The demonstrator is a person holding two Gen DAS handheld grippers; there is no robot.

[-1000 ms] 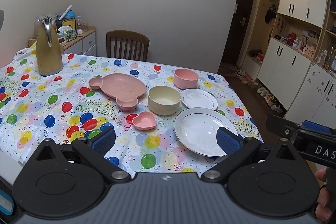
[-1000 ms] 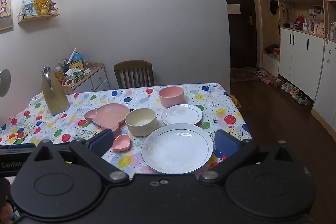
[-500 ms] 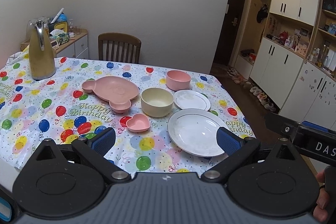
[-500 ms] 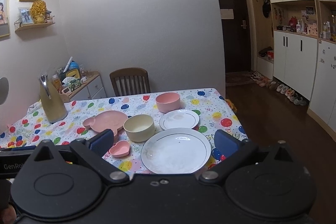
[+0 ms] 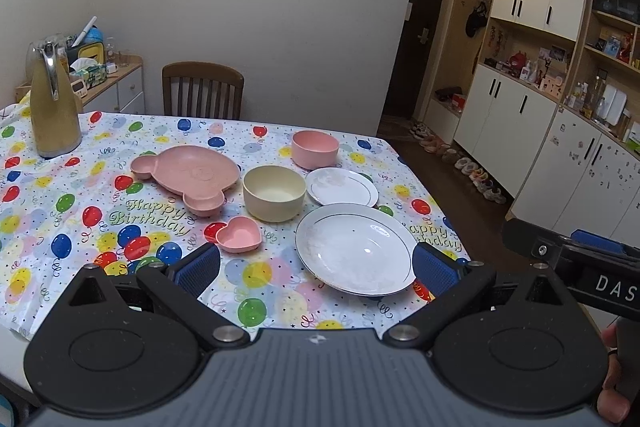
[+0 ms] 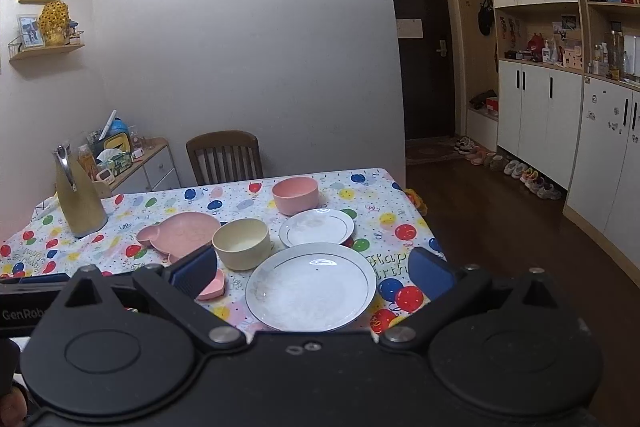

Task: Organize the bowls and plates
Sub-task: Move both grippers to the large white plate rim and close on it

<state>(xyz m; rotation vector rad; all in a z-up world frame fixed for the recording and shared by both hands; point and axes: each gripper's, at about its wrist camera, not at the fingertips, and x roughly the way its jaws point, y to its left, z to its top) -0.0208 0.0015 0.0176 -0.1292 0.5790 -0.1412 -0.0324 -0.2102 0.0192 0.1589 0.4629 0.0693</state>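
On the balloon tablecloth lie a large white plate [image 5: 355, 249] [image 6: 312, 287], a small white plate [image 5: 341, 186] [image 6: 316, 227], a cream bowl [image 5: 274, 192] [image 6: 241, 243], a pink bowl [image 5: 315, 149] [image 6: 295, 195], a pink bear-shaped plate [image 5: 188, 174] [image 6: 178, 235] and a small pink heart dish [image 5: 239, 239] [image 6: 212, 287]. My left gripper [image 5: 316, 273] is open, held near the table's front edge with nothing between its fingers. My right gripper [image 6: 310, 273] is open too, in front of the large plate and apart from it.
A tall gold jug [image 5: 52, 103] [image 6: 78, 201] stands at the table's left rear. A wooden chair [image 5: 203, 91] is behind the table, beside a cluttered side cabinet [image 5: 116, 83]. White cupboards [image 6: 560, 115] and shoes [image 6: 516, 171] line the right wall over dark floor.
Both grippers have drawn slightly back and tilted up, so the table sits lower in both views. The dishes have not moved, and both grippers stay open.
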